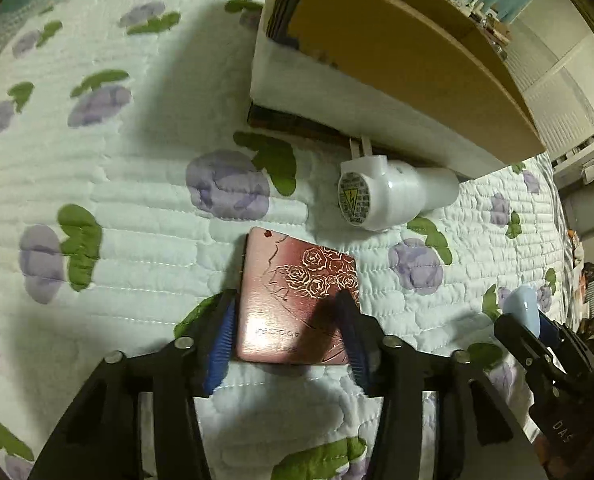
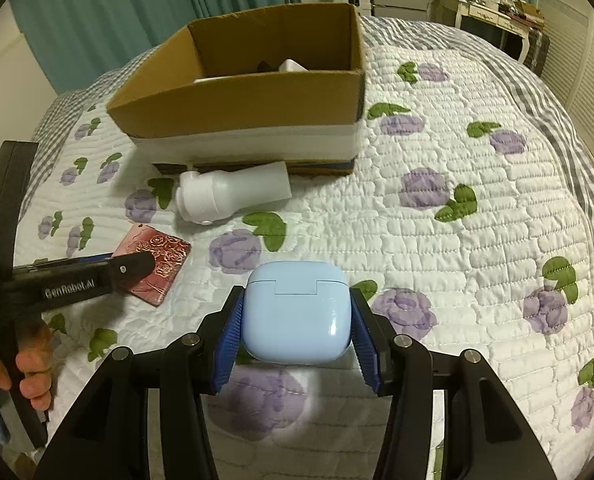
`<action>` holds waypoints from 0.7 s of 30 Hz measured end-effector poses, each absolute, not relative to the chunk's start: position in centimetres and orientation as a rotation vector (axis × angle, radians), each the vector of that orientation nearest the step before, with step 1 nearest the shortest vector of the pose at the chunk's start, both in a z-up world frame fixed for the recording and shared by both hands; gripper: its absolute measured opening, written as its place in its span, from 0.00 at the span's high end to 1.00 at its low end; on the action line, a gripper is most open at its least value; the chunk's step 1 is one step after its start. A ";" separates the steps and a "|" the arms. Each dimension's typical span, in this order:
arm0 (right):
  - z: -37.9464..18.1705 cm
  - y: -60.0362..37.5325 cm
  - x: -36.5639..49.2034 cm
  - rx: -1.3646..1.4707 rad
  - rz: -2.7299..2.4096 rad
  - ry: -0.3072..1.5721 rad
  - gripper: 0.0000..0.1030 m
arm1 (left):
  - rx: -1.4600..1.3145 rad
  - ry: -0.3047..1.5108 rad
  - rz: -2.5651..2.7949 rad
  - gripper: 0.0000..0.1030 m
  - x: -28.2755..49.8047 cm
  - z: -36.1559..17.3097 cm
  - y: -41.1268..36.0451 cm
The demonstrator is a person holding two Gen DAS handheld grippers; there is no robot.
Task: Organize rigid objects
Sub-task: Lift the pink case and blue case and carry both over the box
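The left tool (image 1: 287, 322) is pointing steeply down at a red card (image 1: 293, 300) with a gold rose pattern, which is lying flat on the flowered quilt (image 1: 137, 200) of the bed. Its blue pads (image 1: 221, 344) are standing partly apart; one is sitting just off the card's left edge, the other is hovering over the card's right side, and neither is clearly pressing on it, so the card is not gripped. In the right wrist view this tool (image 2: 135, 266) is reaching in from the left over the same card (image 2: 157, 264), with a person's fingers (image 2: 35, 356) wrapping its handle.

The right tool (image 2: 297, 312) is holding a pale blue case (image 2: 297, 312) between its pads (image 2: 227, 350), clamped on both sides and lifted above the quilt (image 2: 457, 220). The case (image 1: 521, 306) and that tool (image 1: 537, 328) are also showing at the right edge of the left wrist view.

A white plug (image 1: 393, 196) is lying on its side just beyond the card, right beside the base of an open cardboard box (image 1: 397, 60). From the right wrist view, the box (image 2: 249, 92) is sitting further back on the bed with something white inside, too hidden to identify, and the plug (image 2: 233, 194) is resting against its front.
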State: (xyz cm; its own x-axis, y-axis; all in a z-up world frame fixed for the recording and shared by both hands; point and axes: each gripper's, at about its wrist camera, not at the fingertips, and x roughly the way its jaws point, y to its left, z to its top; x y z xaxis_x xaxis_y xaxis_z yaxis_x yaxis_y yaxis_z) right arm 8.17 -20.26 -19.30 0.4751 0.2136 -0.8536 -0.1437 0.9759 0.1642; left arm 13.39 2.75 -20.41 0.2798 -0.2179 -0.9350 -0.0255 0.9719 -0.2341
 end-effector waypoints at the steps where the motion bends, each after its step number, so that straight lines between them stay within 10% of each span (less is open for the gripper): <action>1: -19.4 -20.4 8.2 0.080 0.216 1.056 0.51 | -0.205 1.289 -0.136 0.45 13.4 -20.5 2.4; 4: -19.4 -20.6 8.2 0.088 0.211 1.057 0.51 | -0.145 1.289 -0.141 0.46 13.5 -20.2 1.5; 11: -18.0 -20.7 7.8 0.078 0.204 1.018 0.51 | -0.137 1.175 -0.226 0.88 11.8 -15.5 -0.3; 21: -17.4 -21.9 7.5 0.091 0.191 1.008 0.52 | 0.043 1.168 -0.172 0.89 12.2 -17.0 -4.2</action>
